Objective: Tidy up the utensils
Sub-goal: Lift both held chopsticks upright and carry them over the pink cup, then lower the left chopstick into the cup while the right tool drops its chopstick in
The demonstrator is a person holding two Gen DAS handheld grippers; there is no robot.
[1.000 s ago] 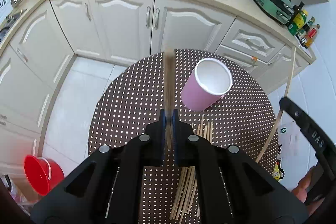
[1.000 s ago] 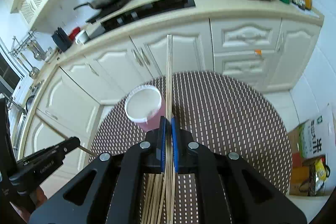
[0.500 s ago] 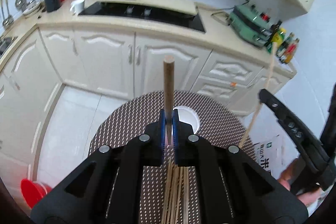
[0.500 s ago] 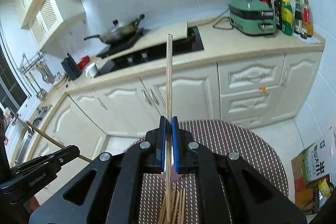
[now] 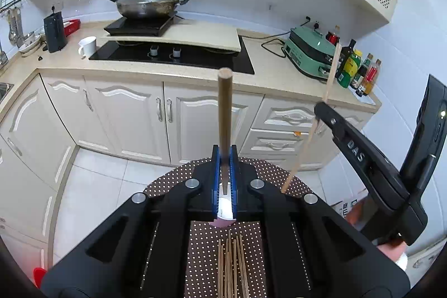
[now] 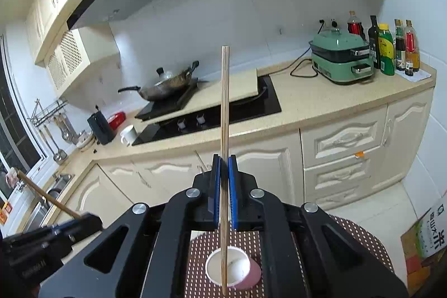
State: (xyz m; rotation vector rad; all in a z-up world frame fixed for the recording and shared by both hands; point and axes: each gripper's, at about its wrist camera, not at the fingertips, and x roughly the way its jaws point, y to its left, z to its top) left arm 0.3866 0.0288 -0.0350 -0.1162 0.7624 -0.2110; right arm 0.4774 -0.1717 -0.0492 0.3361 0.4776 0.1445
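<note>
Clamping a dark brown chopstick [image 5: 224, 113] between its blue pads, the left gripper [image 5: 224, 158] holds it upright, so that the stick rises well past the fingertips with its round end toward the counter. The right gripper [image 6: 224, 166] is likewise closed tight on a pale chopstick [image 6: 225, 108], which stands nearly vertical, running up above the pads and down below them. In the right wrist view its lower end lines up with the open mouth of the pink cup [image 6: 233, 268]; whether it is inside the cup cannot be told. That cup sits on the round brown dotted table [image 6: 360, 239] below both grippers. A loose bundle of chopsticks [image 5: 232, 264] lies flat on the table just on the near side of the cup, beneath the left gripper. Beyond stand cream cabinets [image 5: 125, 108].
</note>
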